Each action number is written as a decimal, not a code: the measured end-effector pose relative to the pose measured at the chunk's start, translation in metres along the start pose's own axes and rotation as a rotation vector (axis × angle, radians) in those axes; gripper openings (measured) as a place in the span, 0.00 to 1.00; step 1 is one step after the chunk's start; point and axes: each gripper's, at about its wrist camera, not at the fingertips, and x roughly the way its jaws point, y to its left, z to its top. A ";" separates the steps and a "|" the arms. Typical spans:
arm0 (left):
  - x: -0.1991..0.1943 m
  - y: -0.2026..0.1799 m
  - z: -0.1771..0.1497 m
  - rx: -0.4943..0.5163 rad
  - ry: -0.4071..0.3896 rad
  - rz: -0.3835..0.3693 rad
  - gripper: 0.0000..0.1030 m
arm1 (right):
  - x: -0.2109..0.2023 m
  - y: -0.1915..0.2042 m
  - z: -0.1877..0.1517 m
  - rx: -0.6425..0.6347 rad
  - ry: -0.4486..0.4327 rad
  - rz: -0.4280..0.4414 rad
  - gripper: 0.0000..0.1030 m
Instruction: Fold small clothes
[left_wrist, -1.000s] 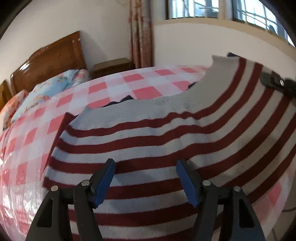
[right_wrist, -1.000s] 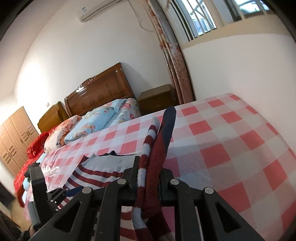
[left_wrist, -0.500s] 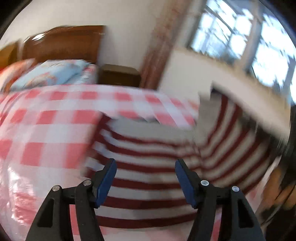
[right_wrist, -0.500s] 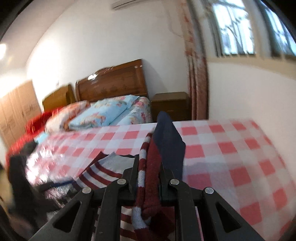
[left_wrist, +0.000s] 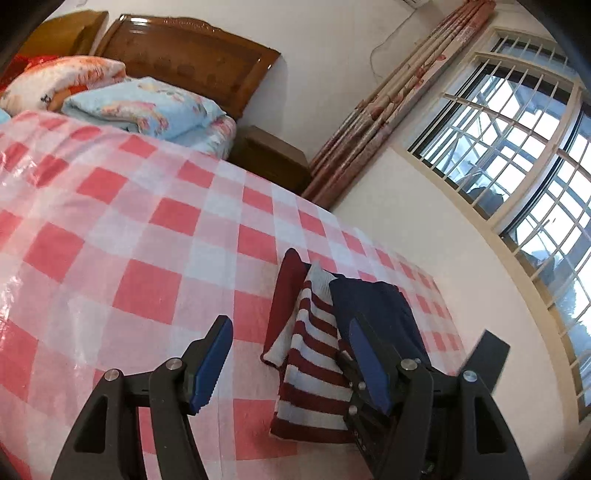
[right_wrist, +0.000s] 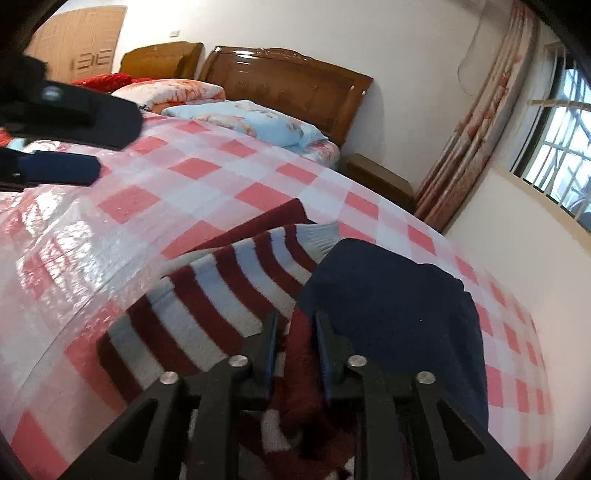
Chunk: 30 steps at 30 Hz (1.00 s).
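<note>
The striped sweater (right_wrist: 207, 295), maroon and grey with a navy panel, lies folded on the checked bedspread (left_wrist: 122, 236), pinched in the right gripper (right_wrist: 293, 338), while the left gripper (left_wrist: 291, 363) hangs spread wide, empty.

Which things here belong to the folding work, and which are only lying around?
For the job: striped sweater; right gripper, shut on it; left gripper, open.

Lying about: blue quilt, orange-pink quilt, nightstand, curtain.
</note>
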 end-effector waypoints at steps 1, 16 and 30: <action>0.007 0.002 0.002 -0.012 0.010 -0.013 0.65 | -0.005 -0.001 -0.001 -0.002 -0.006 0.036 1.00; 0.068 -0.040 -0.033 -0.087 0.310 -0.295 0.65 | -0.141 -0.141 -0.131 0.219 -0.211 0.137 1.00; 0.132 -0.071 -0.031 -0.016 0.463 -0.327 0.65 | -0.116 -0.178 -0.152 0.451 -0.178 0.216 1.00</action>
